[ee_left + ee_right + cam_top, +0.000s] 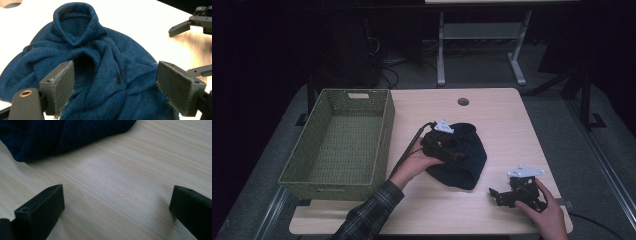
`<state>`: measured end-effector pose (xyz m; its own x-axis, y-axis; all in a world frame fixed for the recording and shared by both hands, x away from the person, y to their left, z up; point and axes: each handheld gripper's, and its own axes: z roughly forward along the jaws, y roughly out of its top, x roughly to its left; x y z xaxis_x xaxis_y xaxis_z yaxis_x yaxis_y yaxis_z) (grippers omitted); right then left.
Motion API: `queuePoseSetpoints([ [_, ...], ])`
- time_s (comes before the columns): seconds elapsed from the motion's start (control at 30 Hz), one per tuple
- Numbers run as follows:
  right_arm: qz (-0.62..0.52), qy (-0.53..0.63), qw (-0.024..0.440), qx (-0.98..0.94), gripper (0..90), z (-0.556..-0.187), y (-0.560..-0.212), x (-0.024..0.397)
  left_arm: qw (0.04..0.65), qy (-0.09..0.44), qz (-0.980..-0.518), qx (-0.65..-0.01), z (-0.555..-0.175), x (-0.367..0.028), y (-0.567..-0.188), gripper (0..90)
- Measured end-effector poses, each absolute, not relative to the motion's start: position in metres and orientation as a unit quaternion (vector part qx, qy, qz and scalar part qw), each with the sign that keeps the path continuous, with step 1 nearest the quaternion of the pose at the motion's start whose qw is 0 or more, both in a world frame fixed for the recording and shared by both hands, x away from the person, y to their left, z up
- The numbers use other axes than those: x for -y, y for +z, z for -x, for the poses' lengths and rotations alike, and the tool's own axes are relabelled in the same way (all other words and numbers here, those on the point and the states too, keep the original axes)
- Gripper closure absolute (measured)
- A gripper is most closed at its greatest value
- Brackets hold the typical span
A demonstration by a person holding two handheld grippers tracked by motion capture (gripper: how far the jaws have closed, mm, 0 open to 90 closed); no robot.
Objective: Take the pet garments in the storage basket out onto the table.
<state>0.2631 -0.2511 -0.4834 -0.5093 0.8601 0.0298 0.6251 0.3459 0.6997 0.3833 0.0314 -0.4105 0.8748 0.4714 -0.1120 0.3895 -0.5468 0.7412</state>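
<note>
Garment: a dark blue knitted sweater [462,157] lies crumpled on the table [502,120], a little right of its centre; its collar points toward 12 o'clock, the bulk toward 6 o'clock.
Long axis: roughly from 12 to 6 o'clock in the high view, slightly tilted.
Left gripper [115,82]: it hovers over the left part of the sweater, jaws wide apart with the cloth below and between them, the pads not pressing on it; released.
Right gripper [498,195]: it rests low on the table at 4 o'clock from the sweater, jaws open, bare wood between them; the sweater hem [62,137] is near but apart.
Nearer hand: the left one, directly above the cloth.
Basket: the green woven basket [384,135] stands at 9 o'clock from the sweater, empty, its near wall just beside the left forearm.
Open room: free wood at 12 and 3 o'clock; the table's front edge is close to the right hand.
Judgement: a new pinch would go straight down, then toward 9 o'clock.
</note>
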Motion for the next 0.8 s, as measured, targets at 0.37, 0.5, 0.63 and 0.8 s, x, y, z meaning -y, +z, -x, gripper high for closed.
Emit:
queuePoseSetpoints([
  [0.37, -0.463, 0.335, 0.176, -0.802, 0.0, -0.263, -0.483, 0.251, 0.421, 0.063, -0.868, -0.254, -0.367, -0.055, -0.404, 15.4],
  [0.5, -0.463, 0.335, 0.176, -0.802, 0.0, -0.263, -0.483, 0.251, 0.422, 0.064, -0.867, -0.258, -0.361, -0.064, -0.405, 15.4],
  [0.63, -0.463, 0.335, 0.176, -0.802, 0.0, -0.263, -0.483, 0.251, 0.418, 0.069, -0.868, -0.258, -0.352, -0.071, -0.405, 15.4],
  [0.8, -0.463, 0.335, 0.176, -0.802, 0.0, -0.263, -0.483, 0.251, 0.416, 0.068, -0.869, -0.259, -0.339, -0.079, -0.41, 15.4],
])
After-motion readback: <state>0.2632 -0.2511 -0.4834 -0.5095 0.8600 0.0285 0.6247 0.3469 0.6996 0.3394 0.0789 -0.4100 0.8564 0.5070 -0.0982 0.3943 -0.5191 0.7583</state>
